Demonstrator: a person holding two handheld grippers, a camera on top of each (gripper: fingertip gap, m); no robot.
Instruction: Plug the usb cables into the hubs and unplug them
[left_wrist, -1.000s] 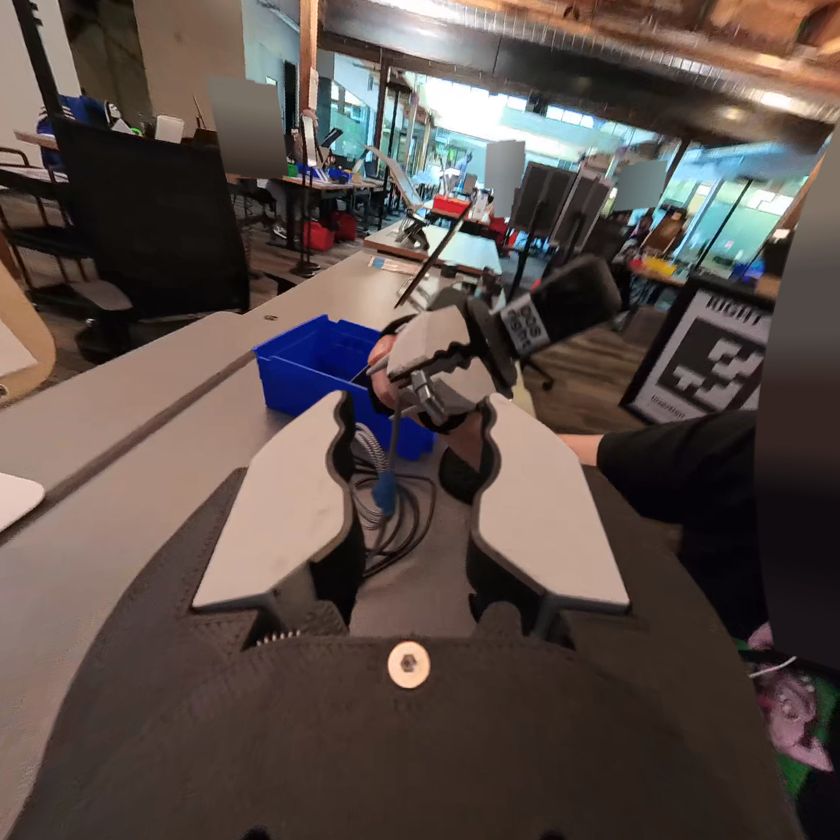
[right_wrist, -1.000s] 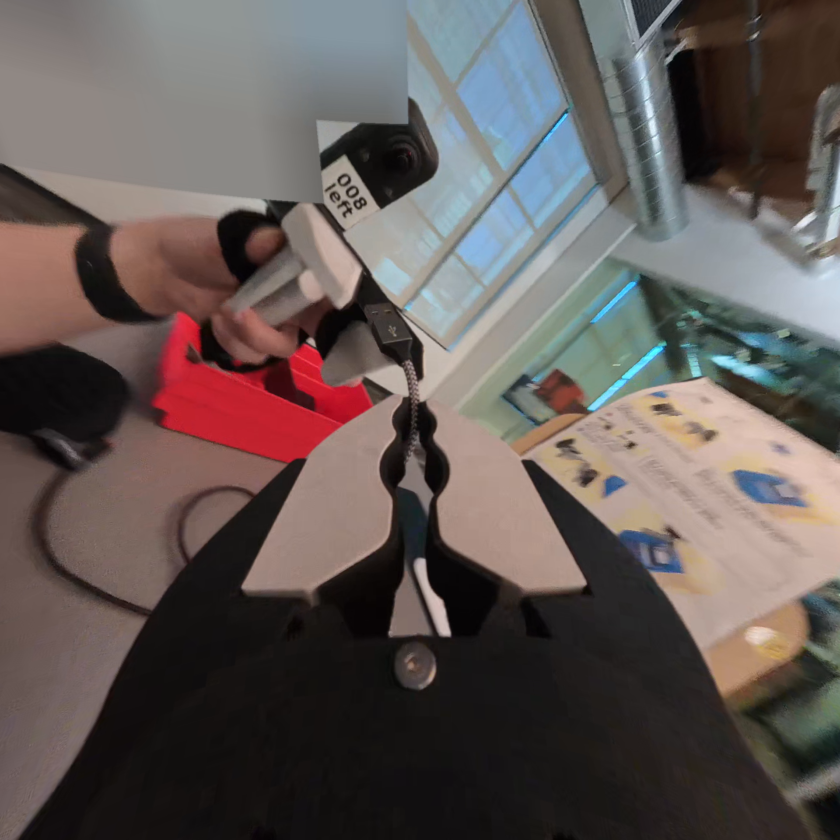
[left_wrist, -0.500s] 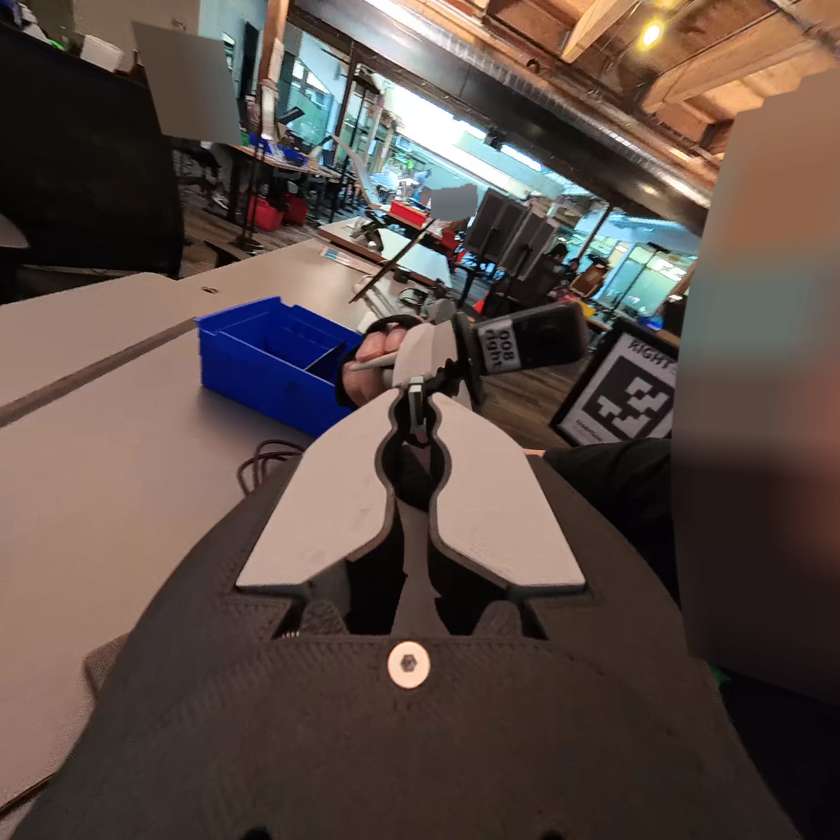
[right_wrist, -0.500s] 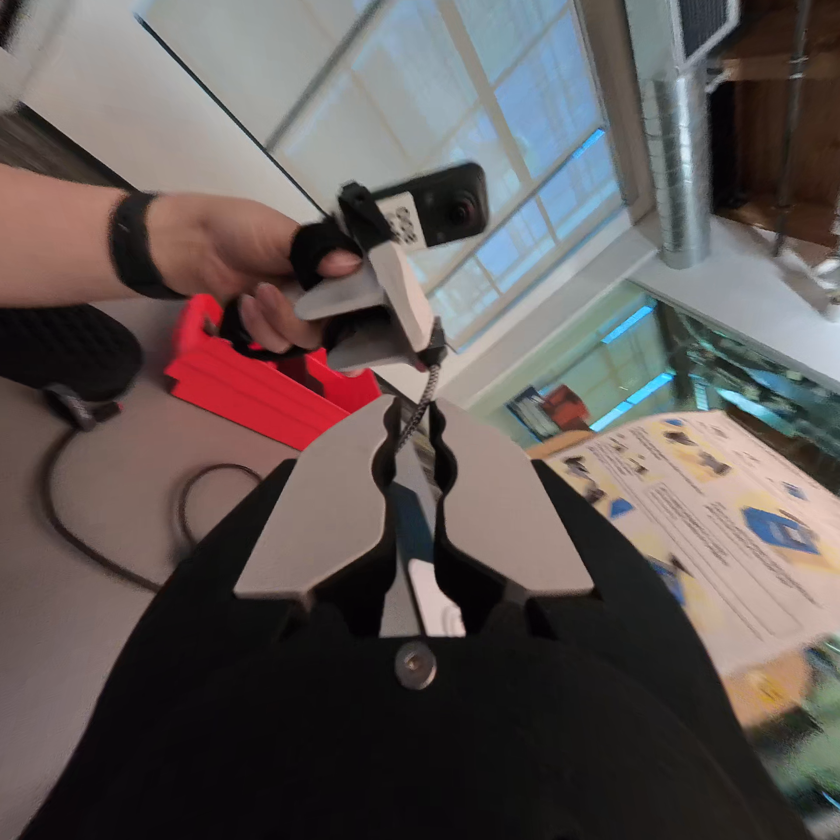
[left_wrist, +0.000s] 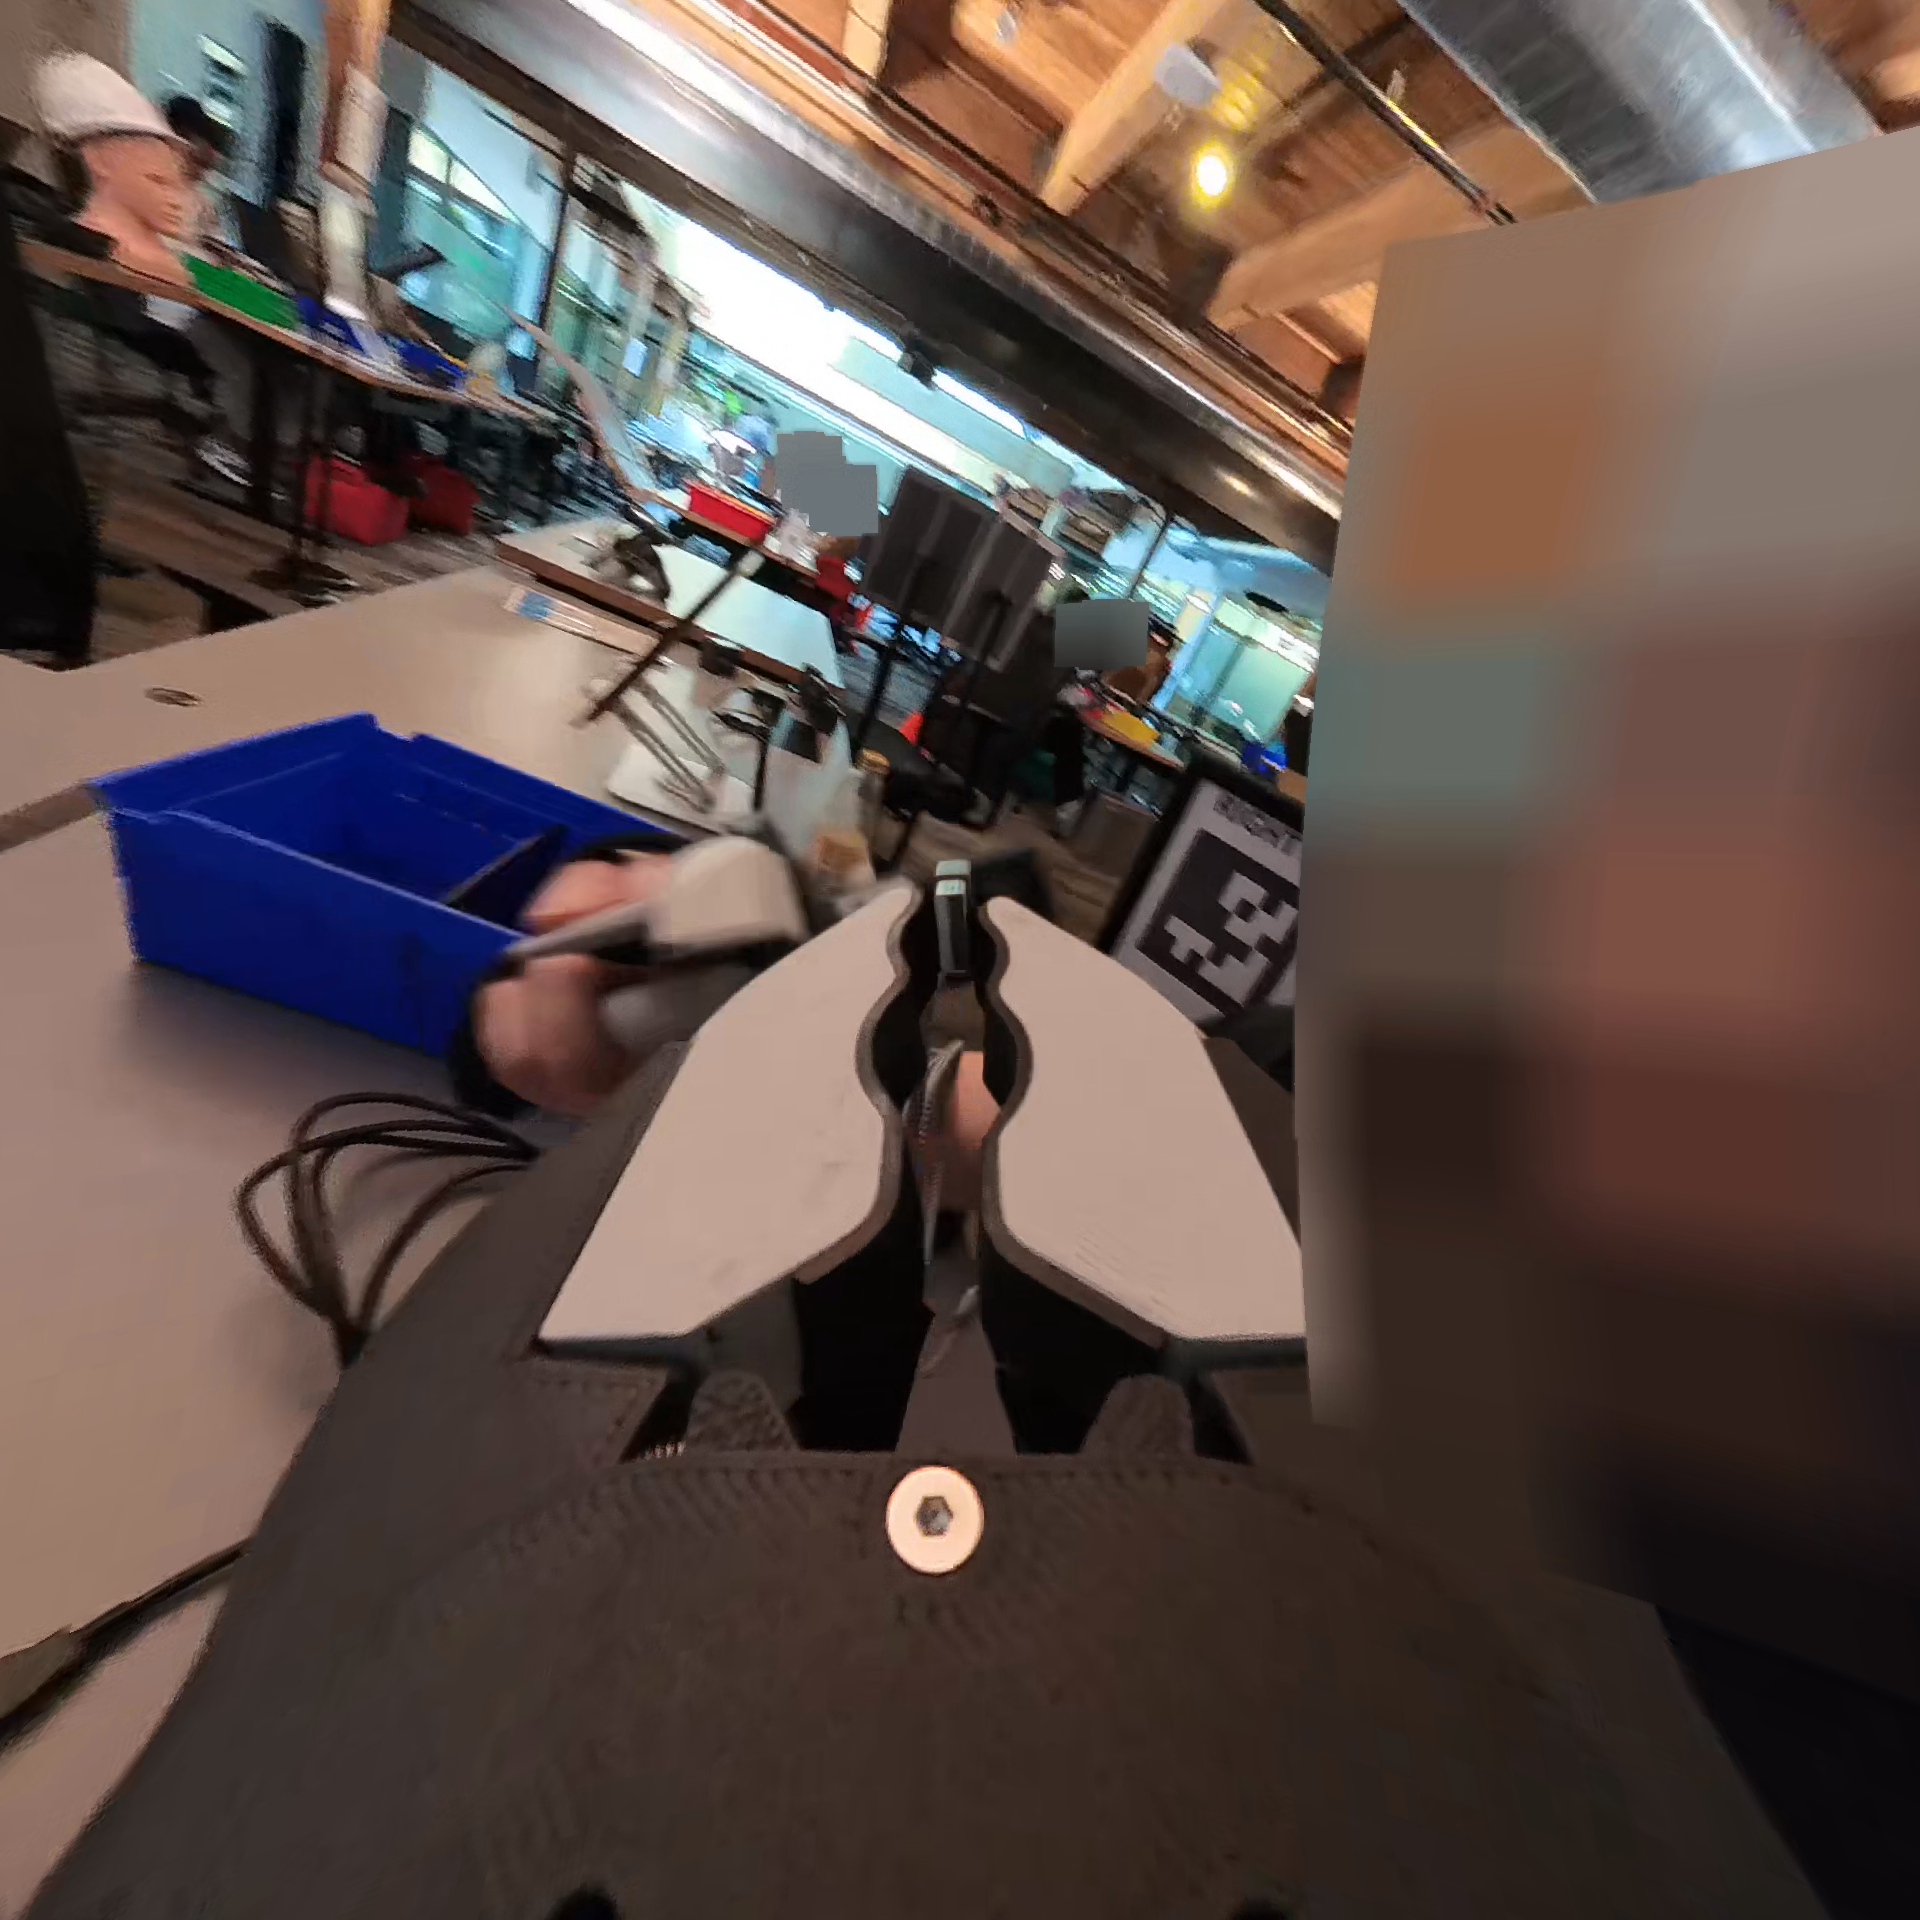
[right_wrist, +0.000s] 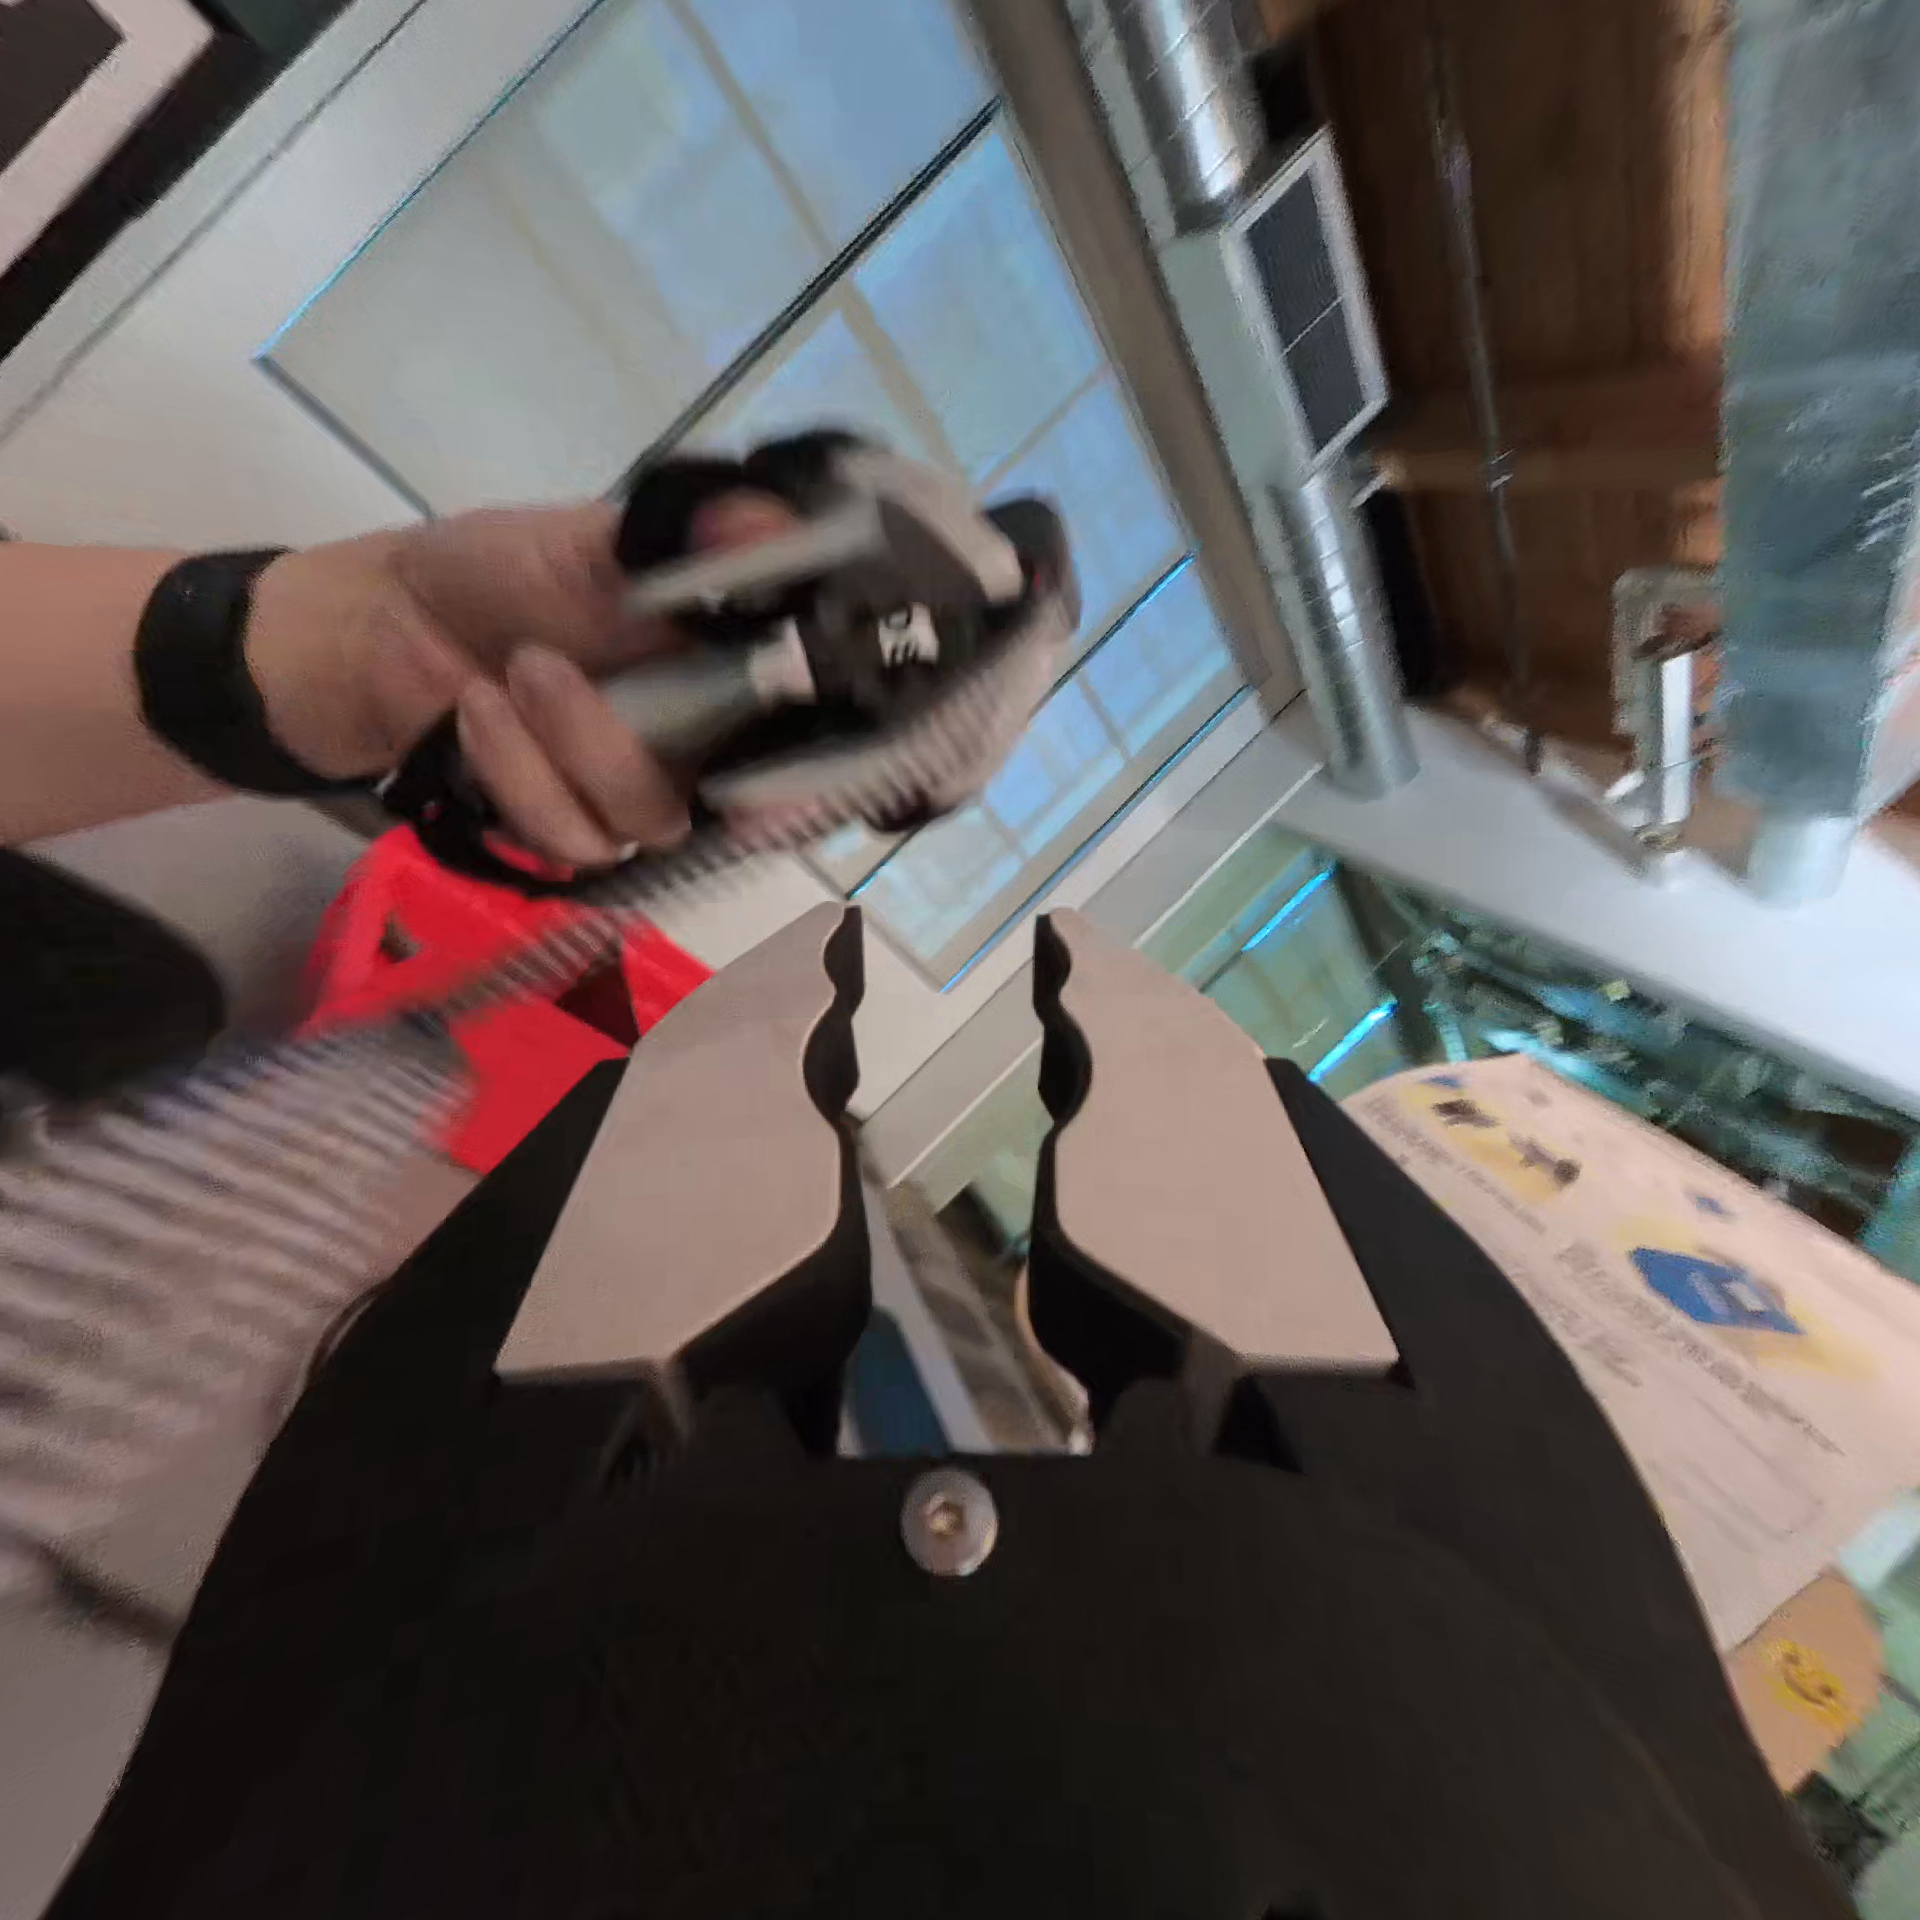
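My left gripper (left_wrist: 948, 906) is shut on a black USB plug (left_wrist: 952, 925), whose metal tip sticks out past the fingertips. Its grey braided cable (left_wrist: 928, 1107) hangs down between the fingers. My right gripper (right_wrist: 945, 935) is open and empty, raised and pointing at a window. In the left wrist view the right gripper (left_wrist: 717, 920) shows blurred at left, held by a hand near the blue bin. In the right wrist view the left gripper (right_wrist: 831, 644) is blurred at upper left, and the braided cable (right_wrist: 520, 966) streaks down to the left from it. No hub shows.
A blue bin (left_wrist: 312, 862) stands on the grey table (left_wrist: 156, 1299), with a coil of dark cable (left_wrist: 364, 1174) in front of it. A red bin (right_wrist: 499, 1008) sits behind the left hand. A black-and-white marker board (left_wrist: 1226, 914) stands at right.
My left gripper closed on the USB plug that my right gripper was presenting by its cable. My right gripper then opened, let the cable go, and the two grippers moved apart.
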